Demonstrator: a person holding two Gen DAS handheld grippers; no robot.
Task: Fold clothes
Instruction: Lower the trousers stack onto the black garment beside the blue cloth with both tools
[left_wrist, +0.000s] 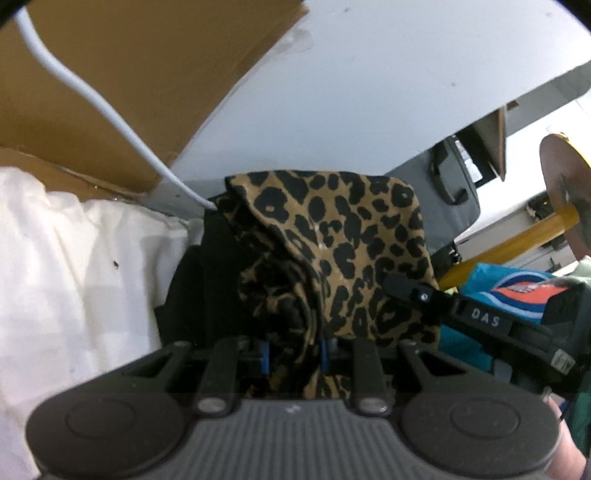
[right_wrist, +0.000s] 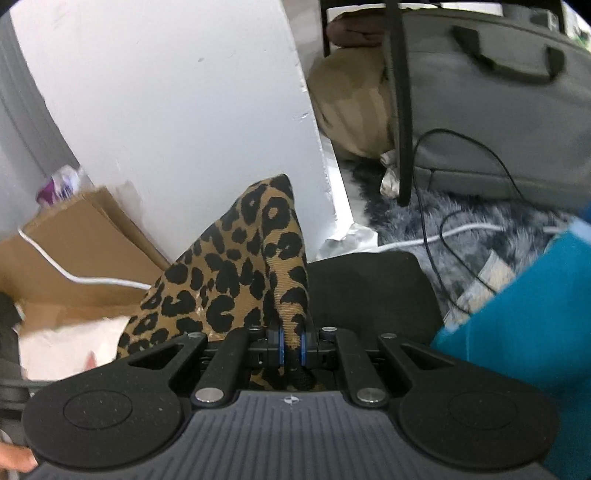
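- Two grippers of mine grip one leopard-print garment (left_wrist: 332, 236), and I take the left wrist view first.
- My left gripper (left_wrist: 293, 350) has its blue-padded fingers (left_wrist: 324, 354) drawn narrow on a bunched fold of the cloth; the rest rises above them as a broad spotted flap, held in the air.
- My right gripper (left_wrist: 424, 295) reaches in from the right edge of this view, its black finger marked "DAS" lying against the flap's lower right side.
- White bedding (left_wrist: 66, 258) fills the left; a cardboard sheet (left_wrist: 129, 74) leans on the white wall (left_wrist: 369, 92), with a white cable (left_wrist: 92, 96) running down across it.
- A teal cloth (left_wrist: 491, 291) with an orange and white print lies at the right, behind the right gripper.
- In the right wrist view, my right gripper (right_wrist: 291, 349) is pinched nearly closed on a narrow rolled edge of the garment (right_wrist: 236, 273), which climbs to a peak in front of the wall (right_wrist: 166, 110).
- A grey bag (right_wrist: 498, 110) with dark handles stands at the upper right on a shaggy grey rug (right_wrist: 461, 221); thin cables trail over the rug.
- Teal fabric (right_wrist: 524, 332) covers the right edge, and cardboard (right_wrist: 74, 258) lies at the left.
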